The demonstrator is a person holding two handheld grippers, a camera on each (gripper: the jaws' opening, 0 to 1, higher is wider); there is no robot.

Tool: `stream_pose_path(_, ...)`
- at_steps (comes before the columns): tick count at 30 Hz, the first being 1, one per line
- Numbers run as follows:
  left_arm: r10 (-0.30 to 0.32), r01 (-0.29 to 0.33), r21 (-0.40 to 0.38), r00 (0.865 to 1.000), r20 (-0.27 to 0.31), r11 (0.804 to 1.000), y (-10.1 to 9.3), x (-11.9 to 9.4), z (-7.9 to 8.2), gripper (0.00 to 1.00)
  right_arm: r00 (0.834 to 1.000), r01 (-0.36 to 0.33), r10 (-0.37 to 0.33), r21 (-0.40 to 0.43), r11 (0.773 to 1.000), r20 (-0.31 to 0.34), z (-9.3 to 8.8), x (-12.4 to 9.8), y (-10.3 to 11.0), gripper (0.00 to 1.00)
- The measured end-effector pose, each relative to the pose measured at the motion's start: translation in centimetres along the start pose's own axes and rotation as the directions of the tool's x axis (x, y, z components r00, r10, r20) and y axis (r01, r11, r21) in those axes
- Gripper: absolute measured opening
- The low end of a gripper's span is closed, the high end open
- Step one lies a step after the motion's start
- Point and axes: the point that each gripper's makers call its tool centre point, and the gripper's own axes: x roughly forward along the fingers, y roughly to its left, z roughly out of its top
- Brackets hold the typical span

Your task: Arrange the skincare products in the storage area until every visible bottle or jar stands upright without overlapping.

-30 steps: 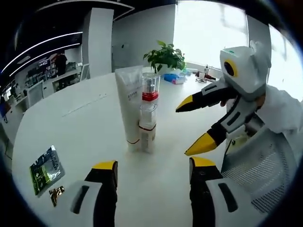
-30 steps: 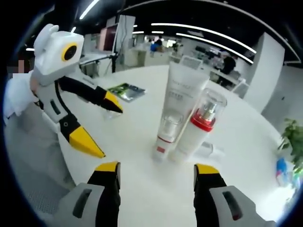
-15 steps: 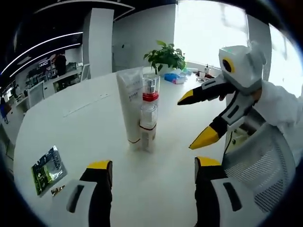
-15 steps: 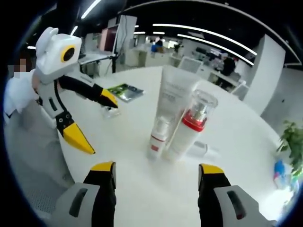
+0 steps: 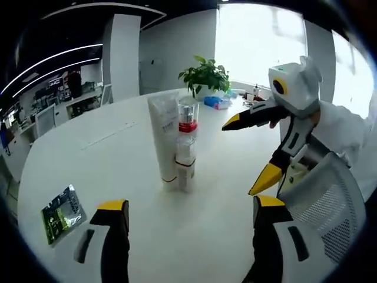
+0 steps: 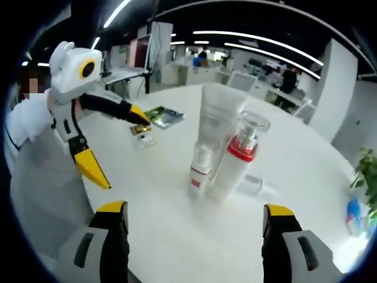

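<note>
Around you is a bright open office with white walls and ceiling light strips, and before you a broad round white table (image 5: 106, 153). Near its middle your three skincare items stand upright in a tight cluster: a tall white squeeze tube (image 5: 164, 138) standing on its cap, a clear pump bottle with a red collar (image 5: 187, 115) just behind it, and a smaller clear-capped white bottle with a red band (image 5: 185, 165) at the tube's foot. From the left gripper view they touch or nearly touch; you cannot tell whether any gap separates them. In the right gripper view the same trio reads as tube (image 6: 217, 127), red-collared bottle (image 6: 238, 156) and small bottle (image 6: 199, 171), side by side.

Your left gripper (image 5: 187, 213) hangs short of the cluster with its yellow-tipped black jaws spread wide and nothing between them. Your right gripper (image 6: 194, 217) is likewise gaping and empty, also well back from the bottles.

A green foil sachet (image 5: 60, 207) lies flat on the table off to the left gripper's side, well apart from the cluster, and a small clear packet (image 6: 144, 139) lies near the left gripper's upper jaw tip. A leafy green potted plant (image 5: 204, 75) sits at the table's far edge, beside a blue packet (image 5: 215, 101). A white mesh chair back (image 5: 321, 197) stands at the table's near edge.
</note>
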Motion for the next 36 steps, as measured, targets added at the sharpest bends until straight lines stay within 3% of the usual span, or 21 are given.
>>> stream_pose_path(4,0.029,-0.029,-0.006,1.0,-0.004,1.0,0.8,-0.7,-0.3,0.86,1.0,-0.017,0.017,0.0,1.0,-0.005,-0.1,0.1,0.5,0.92)
stream_pose_path(8,0.058,-0.058,-0.015,0.998,-0.01,0.998,1.5,-1.4,-0.9,0.92,1.0,-0.025,0.025,-0.001,1.0,-0.01,-0.2,0.3,0.8,0.99)
stream_pose_path(16,0.123,-0.124,-0.056,0.992,-0.017,0.991,3.5,-3.2,-2.0,0.95,1.0,-0.026,0.026,-0.003,1.0,-0.016,0.1,-0.1,1.2,0.99)
stream_pose_path(36,0.167,-0.168,-0.114,0.986,-0.017,0.979,6.2,-6.4,-4.0,0.99,1.0,0.017,-0.016,0.037,0.999,-0.023,0.1,-0.6,1.6,0.99)
